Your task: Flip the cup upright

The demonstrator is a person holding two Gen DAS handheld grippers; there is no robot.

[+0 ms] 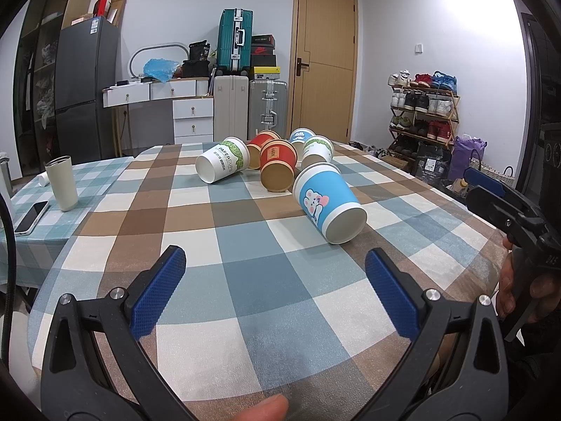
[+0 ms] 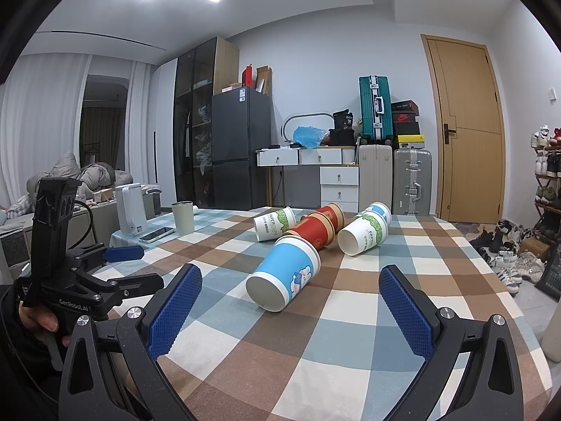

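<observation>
Several paper cups lie on their sides on the checked tablecloth (image 1: 245, 266). Nearest is a blue cup with a cartoon animal (image 1: 328, 203), its bottom end toward me; it also shows in the right wrist view (image 2: 284, 273). Behind it lie a red cup (image 1: 278, 168), a white-green cup (image 1: 222, 163), a second white-green cup (image 1: 317, 151), another red cup (image 1: 263, 142) and a second blue cup (image 1: 301, 135). My left gripper (image 1: 275, 259) is open and empty, short of the blue cup. My right gripper (image 2: 291, 280) is open and empty, its jaws either side of the blue cup's near end, apart from it.
A cream tumbler (image 1: 62, 182) stands upright at the left with a phone (image 1: 31, 216) beside it. A white kettle (image 2: 130, 208) stands at the table's far left. The table's right edge (image 1: 466, 189) drops to the floor near a shoe rack (image 1: 422, 112).
</observation>
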